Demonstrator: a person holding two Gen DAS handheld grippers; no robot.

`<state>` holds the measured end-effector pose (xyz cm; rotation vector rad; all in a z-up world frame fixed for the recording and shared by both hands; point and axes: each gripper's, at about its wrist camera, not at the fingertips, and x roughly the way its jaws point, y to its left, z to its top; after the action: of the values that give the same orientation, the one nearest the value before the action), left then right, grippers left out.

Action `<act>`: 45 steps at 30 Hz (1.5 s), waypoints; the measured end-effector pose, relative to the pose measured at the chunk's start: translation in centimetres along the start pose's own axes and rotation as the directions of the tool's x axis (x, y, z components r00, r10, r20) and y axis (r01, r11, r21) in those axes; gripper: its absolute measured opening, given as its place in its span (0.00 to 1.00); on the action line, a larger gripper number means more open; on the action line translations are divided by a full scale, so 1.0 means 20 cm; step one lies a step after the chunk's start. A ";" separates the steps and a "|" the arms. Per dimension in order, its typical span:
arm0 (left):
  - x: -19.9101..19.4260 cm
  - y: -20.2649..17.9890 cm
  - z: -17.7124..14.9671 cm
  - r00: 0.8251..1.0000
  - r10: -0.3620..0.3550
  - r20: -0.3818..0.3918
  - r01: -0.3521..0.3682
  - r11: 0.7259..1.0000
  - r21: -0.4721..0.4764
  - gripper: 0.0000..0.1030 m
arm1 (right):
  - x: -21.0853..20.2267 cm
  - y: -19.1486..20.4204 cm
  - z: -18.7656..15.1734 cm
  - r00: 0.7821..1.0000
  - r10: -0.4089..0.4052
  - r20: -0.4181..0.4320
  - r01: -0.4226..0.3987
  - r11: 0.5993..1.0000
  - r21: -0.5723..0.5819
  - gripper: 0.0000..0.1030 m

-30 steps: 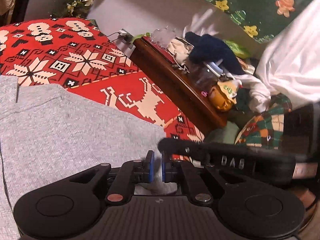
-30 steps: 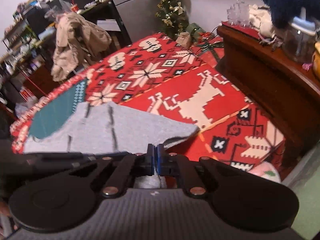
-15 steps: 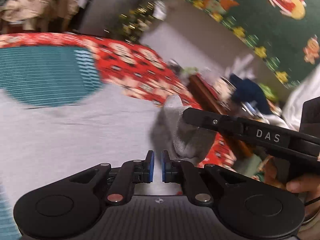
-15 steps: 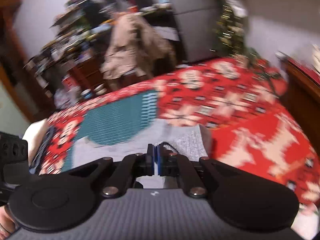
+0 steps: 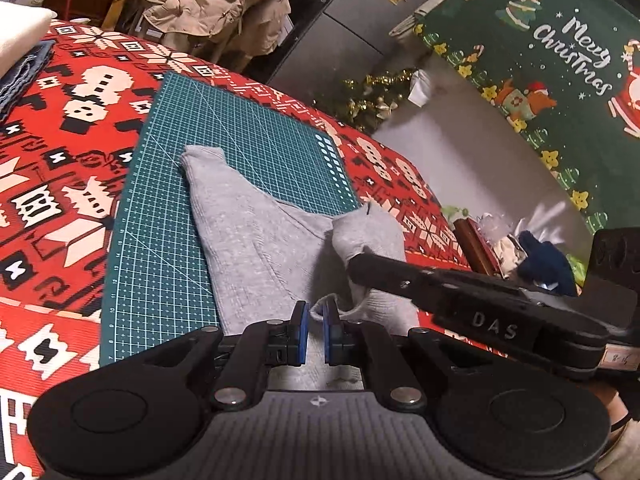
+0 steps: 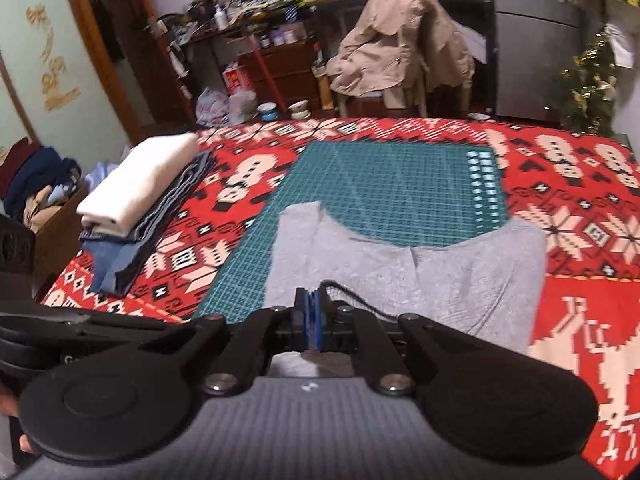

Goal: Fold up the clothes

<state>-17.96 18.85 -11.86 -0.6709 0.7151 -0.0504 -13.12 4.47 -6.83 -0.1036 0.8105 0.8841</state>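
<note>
Both jaws on grey garment [image 6: 420, 276]

I see a beige jacket [image 6: 404, 36] draped over a chair, a grey fridge [image 6: 536, 36] beside it, cluttered dark shelves [image 6: 256, 20] behind, and a green Christmas banner [image 5: 560, 60] on the wall.

My left gripper [image 5: 316, 334] and right gripper [image 6: 312, 320] both pinch the grey garment [image 5: 256, 248], angled down over it.

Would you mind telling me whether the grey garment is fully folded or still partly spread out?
Partly spread: the grey garment lies mostly flat across the green cutting mat, one end bunched.
</note>
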 end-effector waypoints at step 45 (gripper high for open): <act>0.17 -0.13 -0.09 0.998 0.038 -0.056 -0.029 0.986 0.163 0.24 | -0.19 -0.28 -0.31 0.991 -0.055 -0.123 0.057 0.998 0.006 0.30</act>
<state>-16.03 14.97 -13.35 -0.5029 0.7700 -0.0971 -13.98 -4.09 -9.97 -0.1727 0.9219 0.8267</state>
